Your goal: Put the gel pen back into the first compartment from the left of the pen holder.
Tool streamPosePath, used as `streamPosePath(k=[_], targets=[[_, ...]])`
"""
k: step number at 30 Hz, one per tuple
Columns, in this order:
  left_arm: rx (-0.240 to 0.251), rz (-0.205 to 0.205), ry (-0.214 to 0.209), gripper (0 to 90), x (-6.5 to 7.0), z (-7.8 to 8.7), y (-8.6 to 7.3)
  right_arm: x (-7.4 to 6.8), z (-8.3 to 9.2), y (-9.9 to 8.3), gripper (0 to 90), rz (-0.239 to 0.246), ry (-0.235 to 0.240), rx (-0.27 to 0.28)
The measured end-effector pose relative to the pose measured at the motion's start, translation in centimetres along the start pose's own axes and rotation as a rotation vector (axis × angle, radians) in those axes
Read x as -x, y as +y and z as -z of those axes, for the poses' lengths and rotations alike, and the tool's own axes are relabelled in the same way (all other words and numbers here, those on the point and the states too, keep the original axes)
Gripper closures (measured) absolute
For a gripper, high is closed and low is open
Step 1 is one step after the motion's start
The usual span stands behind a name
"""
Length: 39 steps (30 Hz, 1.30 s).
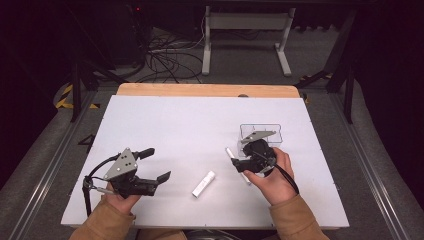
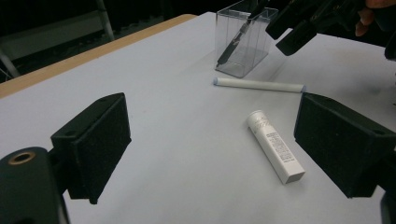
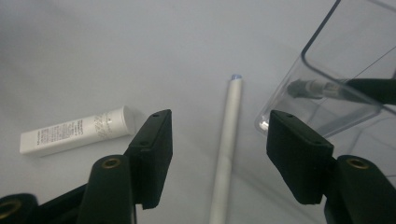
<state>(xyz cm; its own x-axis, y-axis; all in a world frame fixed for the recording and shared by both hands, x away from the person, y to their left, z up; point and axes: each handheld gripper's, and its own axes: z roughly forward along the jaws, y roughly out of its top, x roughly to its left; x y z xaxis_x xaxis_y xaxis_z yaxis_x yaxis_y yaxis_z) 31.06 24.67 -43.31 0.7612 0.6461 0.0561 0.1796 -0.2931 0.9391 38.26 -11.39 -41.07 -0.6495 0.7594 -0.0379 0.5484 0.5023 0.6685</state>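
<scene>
The right gripper (image 3: 217, 154) straddles the white pen (image 3: 226, 154), jaws apart and not yet pinching it. The clear box (image 3: 322, 88) sits just off its right jaw (uncomfortably close), so closing crooked could bump the box or roll the pen away.

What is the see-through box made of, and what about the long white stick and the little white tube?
The box looks like hard clear plastic: you see straight through its glossy walls to the dark pen inside. The long stick looks matte white, maybe plastic or paper-wrapped; hard to say. The little tube seems smooth white plastic with small printing.
</scene>
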Motion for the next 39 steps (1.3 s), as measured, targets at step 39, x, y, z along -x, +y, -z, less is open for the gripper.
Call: streamPosePath(k=[39], targets=[[-0.028,-0.018,0.013,11.6,0.1,-0.4,-0.3,0.5,-6.8,0.1,69.2,-0.043,-0.085,-0.239]])
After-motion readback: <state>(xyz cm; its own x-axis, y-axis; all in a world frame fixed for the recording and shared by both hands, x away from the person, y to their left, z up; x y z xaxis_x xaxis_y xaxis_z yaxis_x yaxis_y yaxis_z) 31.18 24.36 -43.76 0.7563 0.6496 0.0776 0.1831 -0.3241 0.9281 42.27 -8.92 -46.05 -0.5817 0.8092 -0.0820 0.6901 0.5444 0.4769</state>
